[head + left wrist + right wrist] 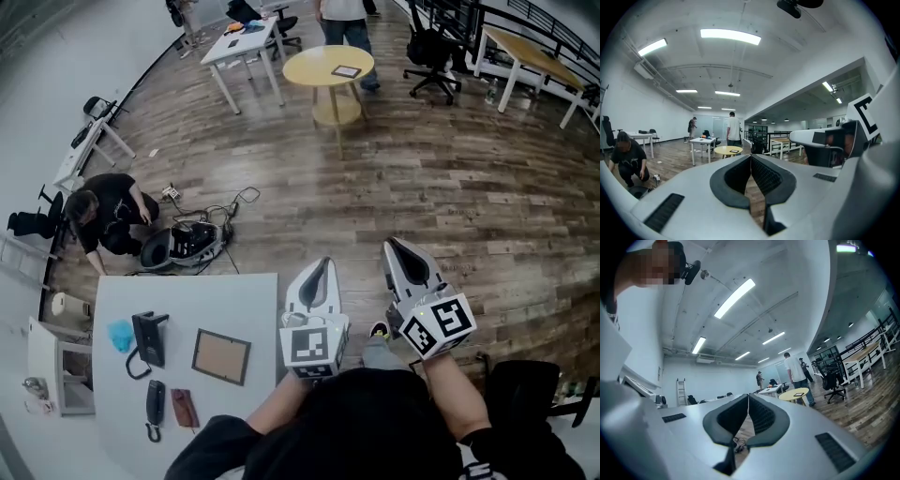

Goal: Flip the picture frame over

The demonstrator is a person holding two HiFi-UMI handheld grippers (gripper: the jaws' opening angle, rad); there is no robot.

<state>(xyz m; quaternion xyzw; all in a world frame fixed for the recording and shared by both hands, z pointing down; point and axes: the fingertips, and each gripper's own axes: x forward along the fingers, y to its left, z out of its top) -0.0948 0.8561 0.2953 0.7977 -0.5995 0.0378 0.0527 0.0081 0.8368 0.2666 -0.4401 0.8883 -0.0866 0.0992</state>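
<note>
The picture frame (pixel 221 356) lies flat on the white table (pixel 253 300) at the lower left of the head view, with a plain brown panel facing up. Both grippers hang over the wood floor to the right of the table, apart from the frame. My left gripper (pixel 323 265) is just past the table's right edge, and its jaws meet at the tips with nothing between them (pixel 751 157). Further right, my right gripper (pixel 394 246) is also shut and empty (pixel 748 396). Neither gripper view shows the frame.
On the table also lie a black desk phone (pixel 148 339), a handset (pixel 155 405), a brown wallet (pixel 184 408) and a blue item (pixel 120 335). A person (pixel 108 220) crouches by cables and gear (pixel 187 244) beyond the table. A yellow round table (pixel 329 67) stands further off.
</note>
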